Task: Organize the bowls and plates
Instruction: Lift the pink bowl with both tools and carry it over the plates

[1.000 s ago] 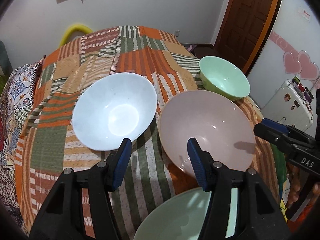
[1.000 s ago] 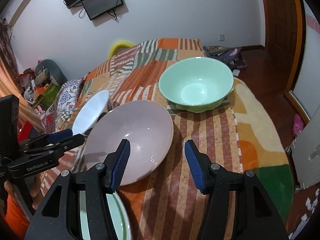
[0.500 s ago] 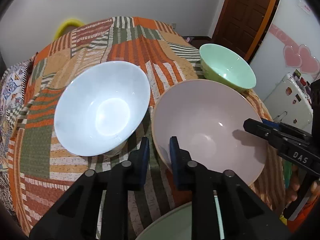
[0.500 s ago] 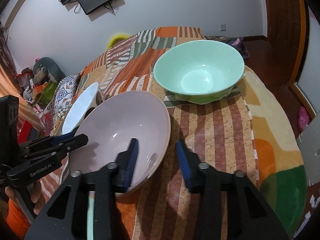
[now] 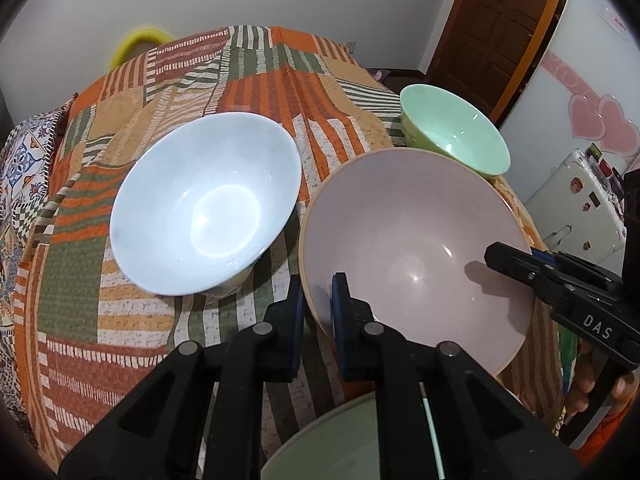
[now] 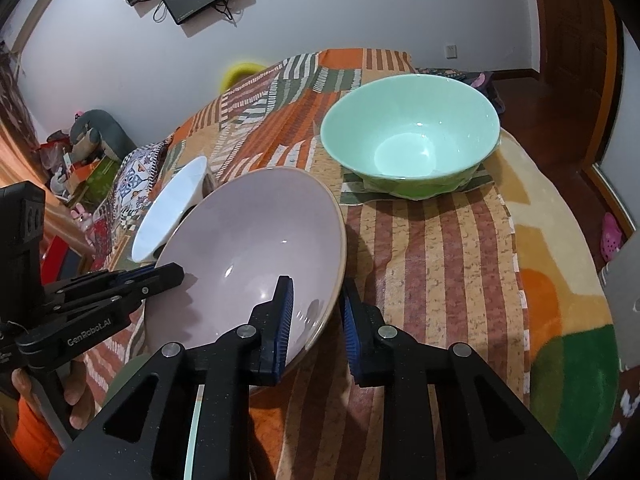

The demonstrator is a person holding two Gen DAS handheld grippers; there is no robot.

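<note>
Now we have both grippers clamped on the pink bowl, which sits tilted on the patchwork bedspread between the white bowl and the green bowl. Our left gripper has just closed its 2 blue pads over the bowl's near left rim, 1 pad inside and 1 outside. Our right gripper has just closed likewise on the opposite rim, the wall of the bowl pinched between its pads. The white bowl stands just beside the pink one on the left; the green bowl stands farther back on the right, near the bed's edge. A pale green plate shows beneath our left gripper.
</note>
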